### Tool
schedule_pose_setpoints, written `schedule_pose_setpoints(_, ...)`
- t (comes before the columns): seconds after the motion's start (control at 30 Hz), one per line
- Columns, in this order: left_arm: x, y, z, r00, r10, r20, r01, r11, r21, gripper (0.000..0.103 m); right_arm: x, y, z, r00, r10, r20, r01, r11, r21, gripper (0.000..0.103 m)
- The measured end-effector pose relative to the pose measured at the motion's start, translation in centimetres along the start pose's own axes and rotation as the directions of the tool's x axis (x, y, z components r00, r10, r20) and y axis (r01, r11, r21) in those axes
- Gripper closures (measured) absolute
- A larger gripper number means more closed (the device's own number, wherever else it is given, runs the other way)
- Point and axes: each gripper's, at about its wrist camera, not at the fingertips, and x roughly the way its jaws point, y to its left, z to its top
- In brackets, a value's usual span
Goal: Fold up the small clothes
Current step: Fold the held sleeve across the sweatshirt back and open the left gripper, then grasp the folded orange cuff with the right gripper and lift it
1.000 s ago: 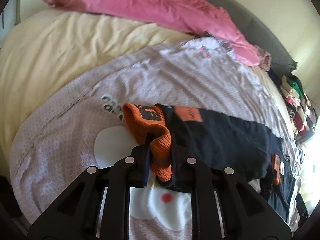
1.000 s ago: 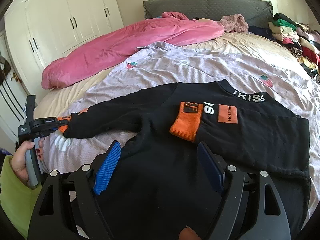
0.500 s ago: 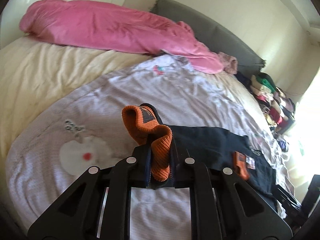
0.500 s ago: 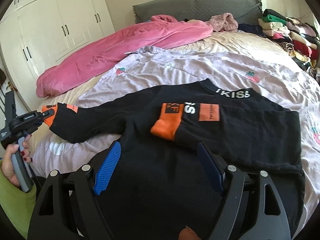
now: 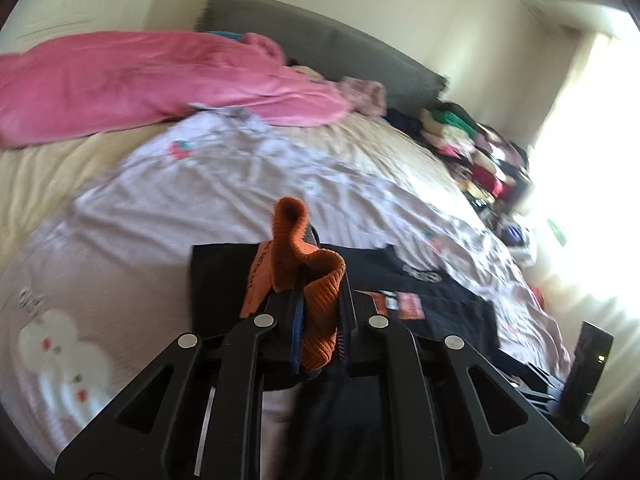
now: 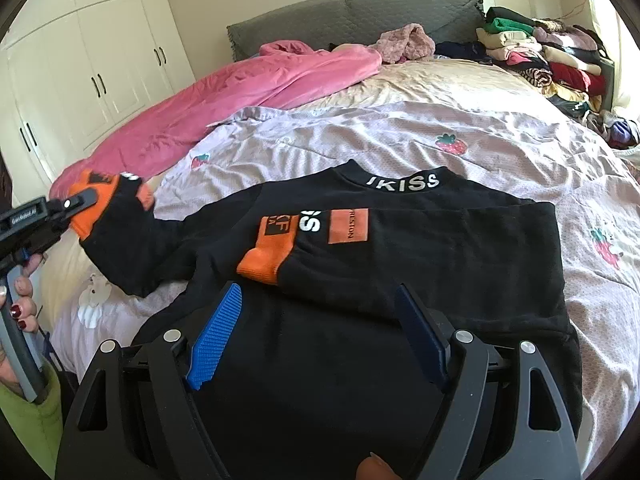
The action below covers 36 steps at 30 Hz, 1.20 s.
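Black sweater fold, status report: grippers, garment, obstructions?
Left gripper shut on orange cuff, sleeve lifted. Right gripper open over black sweater. Other sleeve lies folded across chest. Nothing in the way.

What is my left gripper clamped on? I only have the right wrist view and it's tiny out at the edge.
Observer: The left gripper is shut on the orange ribbed cuff of the sleeve, which bunches up above its fingers.
Operator: Is that pinch on the cuff alone?
Observer: No, black sleeve fabric hangs from the grip beneath the cuff.
Operator: Does the left camera see my right gripper?
Observer: No, only the black sweatshirt lying on the lilac quilt.
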Motion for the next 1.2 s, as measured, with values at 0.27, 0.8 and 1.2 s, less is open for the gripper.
schedule_pose_setpoints(0.27, 3.2, -5.3, 0.1, 0.995, -0.084, -0.062, 0.09, 0.991, 0.1, 0.098, -0.5, -2.0, -0.1, 1.0, -0.029, 0.007, 0.028, 0.999, 0.035, 0.025)
schedule_pose_setpoints(0.8, 6.9, -8.6, -4.0, 0.944, -0.214, -0.249, 0.257, 0.954, 0.153, 0.098, -1.2, -4.1, 0.2, 0.999, -0.035, 0.026, 0.033, 0.995, 0.099, 0.025)
schedule_pose_setpoints(1.2, 7.8, -3.8, -2.6, 0.984, 0.026, -0.179, 0.01, 0.981, 0.195, 0.067, 3.5, 1.2, -1.4, 0.981, 0.152, -0.123, -0.148, 0.988, 0.04, 0.025)
